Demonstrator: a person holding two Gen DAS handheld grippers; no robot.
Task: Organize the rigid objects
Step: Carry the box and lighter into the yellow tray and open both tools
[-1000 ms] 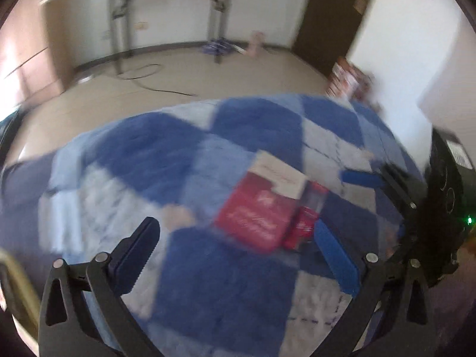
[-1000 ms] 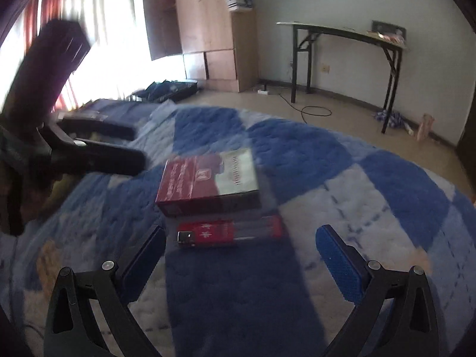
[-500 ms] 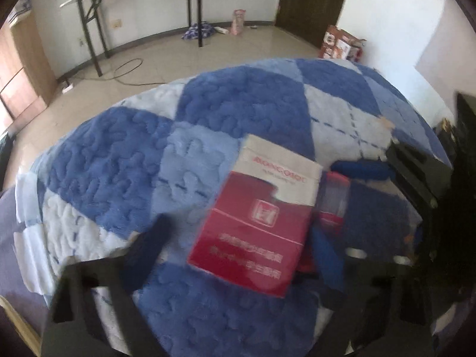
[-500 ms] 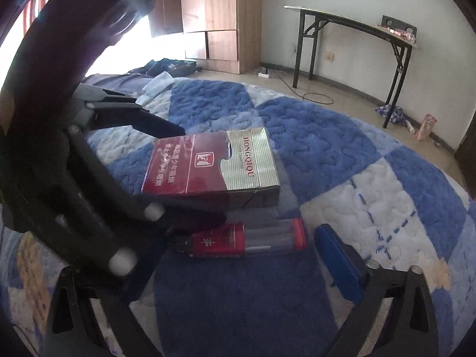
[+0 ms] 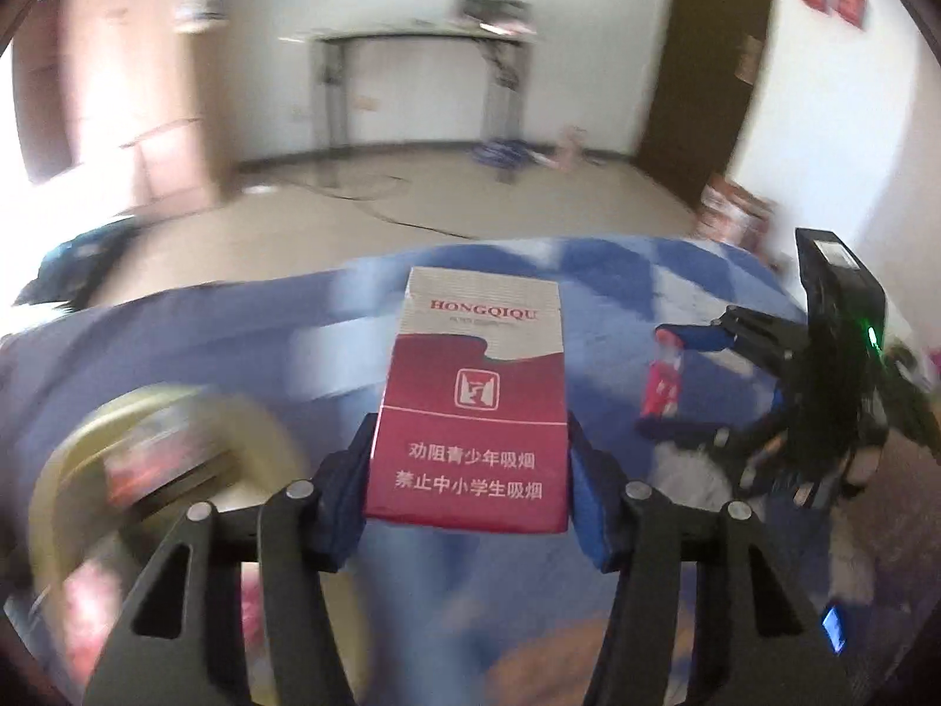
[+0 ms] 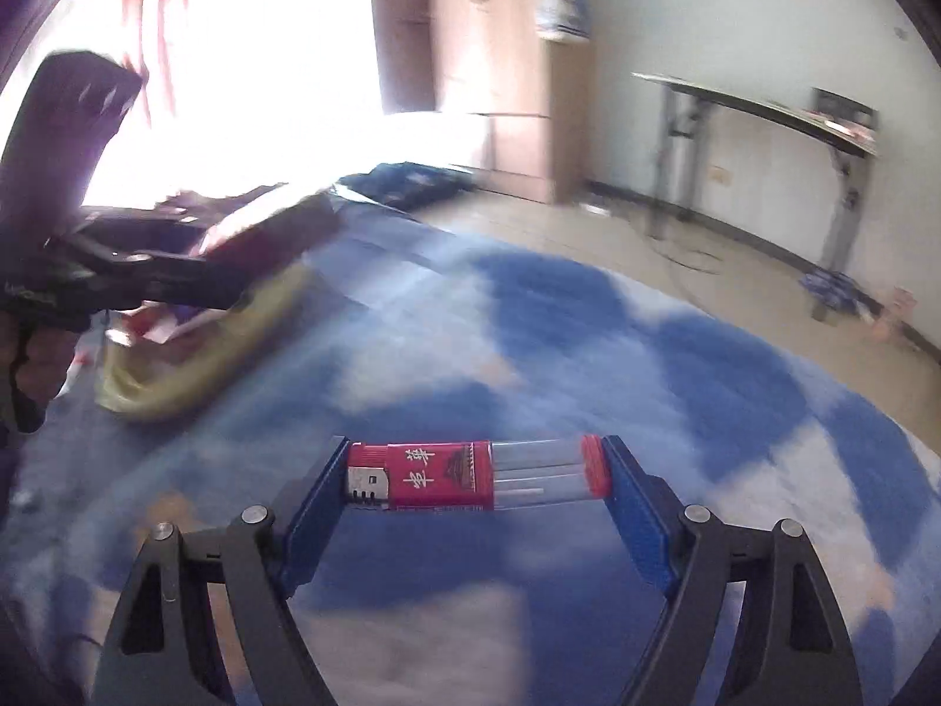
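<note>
A red and silver carton (image 5: 476, 365) marked HONGQIQU is clamped in my left gripper (image 5: 467, 459), whose jaws are closing hard on its long sides. It hangs clear of the blue checked blanket (image 6: 588, 353). In the right wrist view the carton (image 6: 270, 229) and left gripper (image 6: 235, 288) hover over a yellow basket (image 6: 176, 388). My right gripper (image 6: 475, 465) has its jaws closing on a red lighter with a clear end (image 6: 447, 473). Both blue pads touch the lighter's ends. The left wrist view shows that gripper (image 5: 676, 382) and the lighter (image 5: 661, 388) at the right.
The yellow basket (image 5: 64, 470) holds several small red items, blurred. A person's hand (image 6: 35, 365) grips the left tool. Beyond the bed lie tiled floor, a metal-legged table (image 5: 411, 41), a wooden wardrobe (image 6: 506, 88), a dark door (image 5: 706, 59) and a box by the wall (image 5: 735, 212).
My left gripper closed on the carton and carried it up and left toward the yellow basket. My right gripper narrowed onto the lighter, which had lain beside the carton.
</note>
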